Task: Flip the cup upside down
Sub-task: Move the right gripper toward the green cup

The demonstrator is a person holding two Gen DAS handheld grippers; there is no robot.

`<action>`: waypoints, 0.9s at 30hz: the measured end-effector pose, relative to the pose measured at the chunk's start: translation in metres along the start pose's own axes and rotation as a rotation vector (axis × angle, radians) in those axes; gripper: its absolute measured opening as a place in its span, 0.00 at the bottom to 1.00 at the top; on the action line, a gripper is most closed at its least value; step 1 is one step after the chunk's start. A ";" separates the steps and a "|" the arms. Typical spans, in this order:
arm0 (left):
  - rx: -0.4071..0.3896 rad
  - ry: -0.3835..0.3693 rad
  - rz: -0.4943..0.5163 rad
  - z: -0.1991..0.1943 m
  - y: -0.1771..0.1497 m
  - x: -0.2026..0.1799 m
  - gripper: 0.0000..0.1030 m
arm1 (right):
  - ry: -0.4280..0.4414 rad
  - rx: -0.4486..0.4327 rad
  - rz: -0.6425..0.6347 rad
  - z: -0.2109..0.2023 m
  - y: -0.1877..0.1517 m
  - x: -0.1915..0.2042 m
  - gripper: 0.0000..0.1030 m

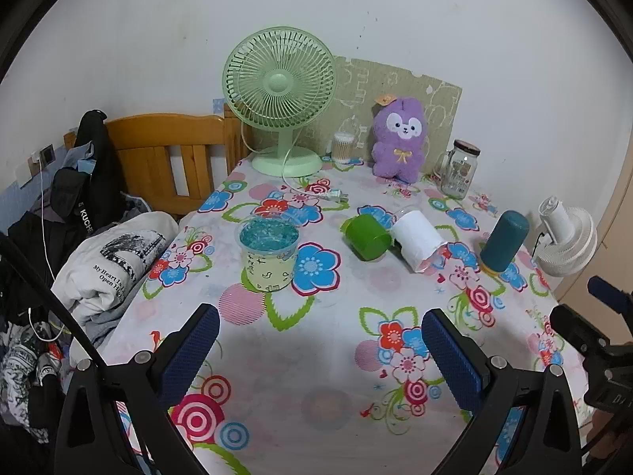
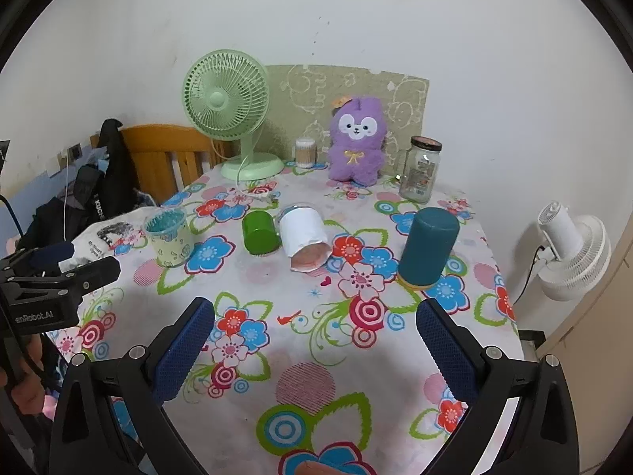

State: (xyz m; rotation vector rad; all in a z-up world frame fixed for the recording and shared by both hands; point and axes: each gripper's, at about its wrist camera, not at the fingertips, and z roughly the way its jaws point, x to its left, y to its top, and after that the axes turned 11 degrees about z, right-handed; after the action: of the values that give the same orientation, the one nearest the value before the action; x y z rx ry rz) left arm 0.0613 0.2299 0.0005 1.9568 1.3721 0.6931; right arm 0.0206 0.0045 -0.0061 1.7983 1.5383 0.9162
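Blue-padded fingers of my left gripper are spread wide over the near part of the table, holding nothing. Left view: floral cloth covers the table. Yellow cup stands upright left of centre, mouth up, teal stuff inside. Green cup lies on its side mid-table, touching the white cup, which also lies on its side, open end toward me and to the right. Teal cup is further right, closed end up, leaning a bit in the fisheye, yellow rim on the cloth. Back row: green fan, swab jar, purple plush, glass jar. White fan off the table's right edge. Wooden chair and clothes pile at left. My right gripper's body shows at the right edge.

Right view: my right gripper is also spread wide, empty, above the near cloth. Teal cup sits just ahead and right of centre, closed end up. White cup on its side, pinkish inside facing me, green cup touching it at left. Yellow cup upright, far left. Plush, glass jar, green fan at back. White fan at right. Left gripper's black body pokes in at left edge.
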 end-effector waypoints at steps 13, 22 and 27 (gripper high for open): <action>0.048 -0.025 0.008 0.035 0.005 0.027 1.00 | 0.063 0.080 -0.077 0.060 0.026 0.032 1.00; 0.065 -0.022 0.125 0.073 0.024 0.044 1.00 | 0.132 0.201 -0.119 0.132 0.046 0.059 1.00; 0.074 -0.039 0.224 0.094 0.038 0.047 1.00 | 0.177 0.259 -0.124 0.169 0.057 0.070 0.99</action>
State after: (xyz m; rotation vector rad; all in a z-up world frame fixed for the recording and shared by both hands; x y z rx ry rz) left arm 0.1675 0.2461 -0.0297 2.1938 1.1819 0.7106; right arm 0.1972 0.0639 -0.0509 1.8097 1.9342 0.8672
